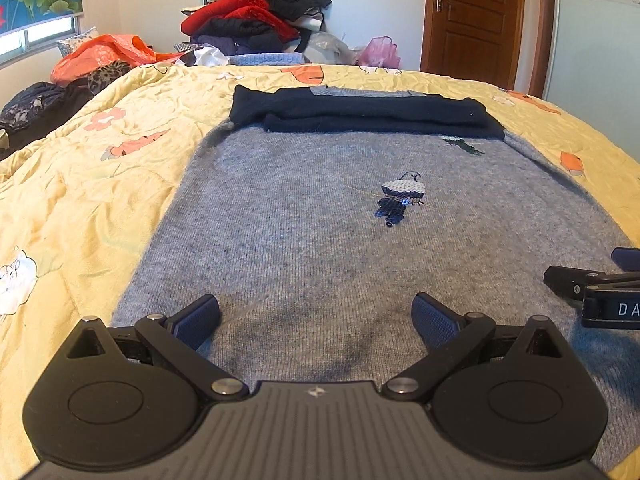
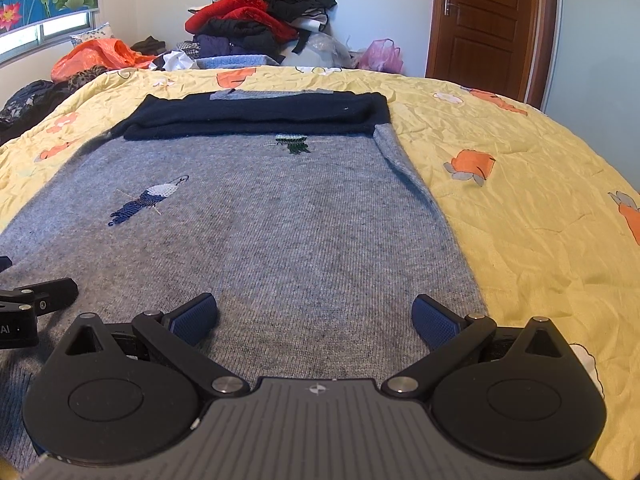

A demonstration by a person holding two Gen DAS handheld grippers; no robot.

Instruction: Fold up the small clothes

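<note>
Grey sweater (image 1: 320, 240) lies flat on the yellow quilt (image 1: 80, 184), navy sleeves (image 1: 360, 116) folded across its far end. Left gripper (image 1: 316, 316) over the near hem, jaws wide apart, holding nothing. Right gripper (image 2: 316, 316) alongside it near the sweater's right edge, jaws also apart and empty. Clothes pile (image 2: 260, 20) behind the bed.

Both wrist views sit low, side by side, facing across the grey sweater (image 1: 320, 220) toward the door (image 2: 480, 20).
</note>
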